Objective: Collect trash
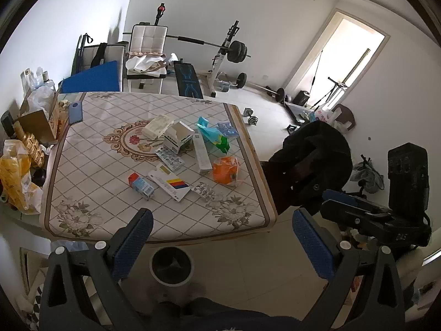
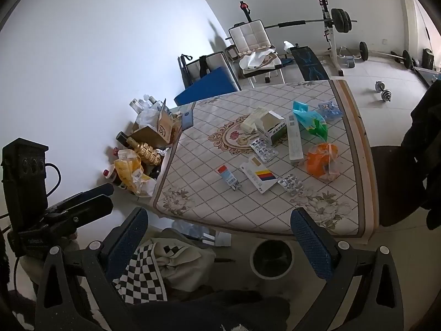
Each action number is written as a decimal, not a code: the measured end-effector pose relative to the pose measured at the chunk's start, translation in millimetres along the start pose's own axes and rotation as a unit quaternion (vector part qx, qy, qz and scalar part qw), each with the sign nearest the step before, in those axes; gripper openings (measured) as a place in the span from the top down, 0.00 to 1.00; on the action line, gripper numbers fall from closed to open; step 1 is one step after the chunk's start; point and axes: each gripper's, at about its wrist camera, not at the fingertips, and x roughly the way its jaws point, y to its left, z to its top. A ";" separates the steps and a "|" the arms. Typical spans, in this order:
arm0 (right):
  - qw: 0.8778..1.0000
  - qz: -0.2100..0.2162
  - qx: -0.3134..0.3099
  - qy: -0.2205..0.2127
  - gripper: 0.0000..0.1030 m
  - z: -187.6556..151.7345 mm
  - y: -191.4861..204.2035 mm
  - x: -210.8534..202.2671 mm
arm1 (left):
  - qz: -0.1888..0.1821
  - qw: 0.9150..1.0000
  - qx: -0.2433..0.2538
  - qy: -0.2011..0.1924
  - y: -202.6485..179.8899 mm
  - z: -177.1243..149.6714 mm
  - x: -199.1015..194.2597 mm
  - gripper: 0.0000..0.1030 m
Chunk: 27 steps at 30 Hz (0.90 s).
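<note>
Trash lies on a table with a floral cloth: an orange bag, a flat box with coloured stripes, a small red-and-blue carton, blister packs, a long white box, open white boxes, and blue-green bags. A grey bin stands on the floor below the table's near edge. My left gripper and right gripper are open and empty, above the bin.
Bottles, a cardboard box and a yellow bag crowd the table's left side. A chair with dark clothes stands at the right. A checkered cloth lies below. A weight bench and dumbbells are behind.
</note>
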 end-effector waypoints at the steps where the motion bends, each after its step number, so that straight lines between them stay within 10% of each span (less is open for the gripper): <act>1: 1.000 0.000 0.000 0.000 0.00 0.6 0.5 1.0 | -0.001 1.000 0.000 0.000 -0.5 -0.2 0.2 0.00; 27: 1.000 0.004 -0.001 -0.001 0.00 0.0 7.3 1.7 | -0.008 1.000 0.000 -0.001 2.4 0.7 -6.2 0.00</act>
